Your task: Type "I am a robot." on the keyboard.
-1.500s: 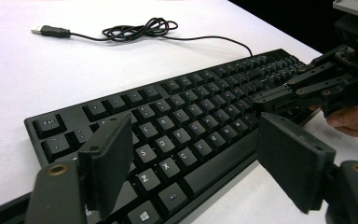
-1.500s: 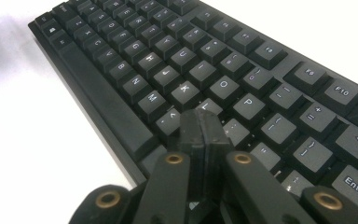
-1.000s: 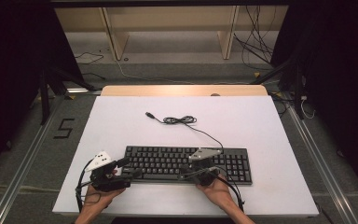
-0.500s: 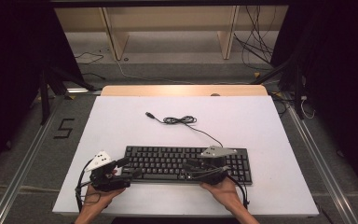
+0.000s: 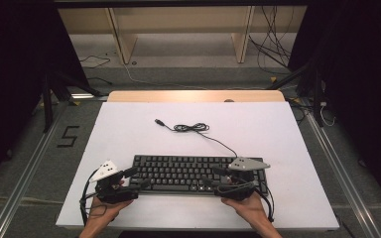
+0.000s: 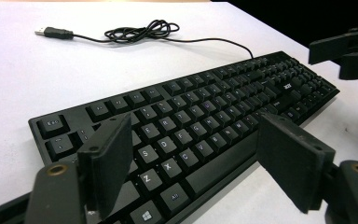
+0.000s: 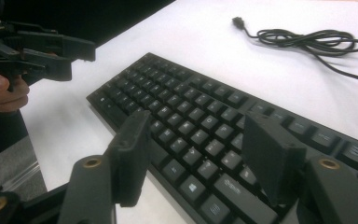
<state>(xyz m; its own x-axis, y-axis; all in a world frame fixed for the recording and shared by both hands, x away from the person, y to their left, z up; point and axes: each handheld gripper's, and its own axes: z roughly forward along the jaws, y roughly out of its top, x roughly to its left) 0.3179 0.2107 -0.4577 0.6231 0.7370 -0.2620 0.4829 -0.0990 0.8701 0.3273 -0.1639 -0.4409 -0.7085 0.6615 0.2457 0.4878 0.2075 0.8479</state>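
Note:
A black keyboard lies near the front edge of the white table. Its black cable coils behind it and ends in a loose USB plug. My left gripper hovers at the keyboard's left end, open, with the keys below its jaws. My right gripper is over the right half of the keyboard. Its jaws have just been opening and stand apart with nothing held between them. A hand holds each gripper. From the right gripper view, the left gripper appears at the upper left.
The cable coil and plug lie on bare table behind the keyboard. A wooden strip runs along the table's far edge. Loose cables lie on the floor beyond, and a taped numeral marks the floor at left.
My right gripper has lifted off the keys, shifted right along the keyboard, and gone from shut to open. The left gripper and the keyboard have stayed put.

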